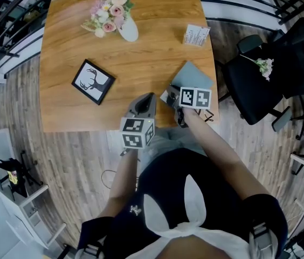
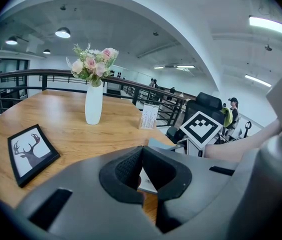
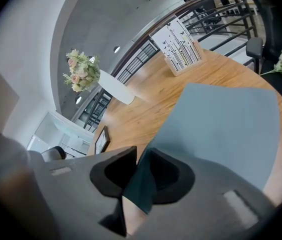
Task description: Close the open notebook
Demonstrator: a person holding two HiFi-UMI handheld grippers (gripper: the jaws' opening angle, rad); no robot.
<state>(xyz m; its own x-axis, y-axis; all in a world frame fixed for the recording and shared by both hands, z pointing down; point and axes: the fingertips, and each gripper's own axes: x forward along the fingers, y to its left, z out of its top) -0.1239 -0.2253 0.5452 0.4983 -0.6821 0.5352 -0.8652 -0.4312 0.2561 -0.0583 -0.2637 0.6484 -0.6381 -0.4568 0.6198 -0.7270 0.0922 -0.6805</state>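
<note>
The notebook lies at the near right corner of the wooden table. It is close to the right edge and close to the edge by the person. Its grey-blue cover is lifted and leaning, not flat. A white page shows under it on the side by the person. The cover reaches away from the person, and its far corner points toward the little card stand. I cannot tell for sure which way its long side runs.

The right gripper is at the near edge of the cover. Its jaws stand a little apart, and the dark edge of the cover sits in the gap. I do not see them squeeze it.

The left gripper is just left of the notebook, over the near edge of the table. Its jaws are closed tip to tip with nothing in them.

There is bare wood between the notebook and the deer picture, and more bare wood up to the card stand. The white vase of flowers stands far off at the back. A black chair stands on the floor just past the right edge.
</note>
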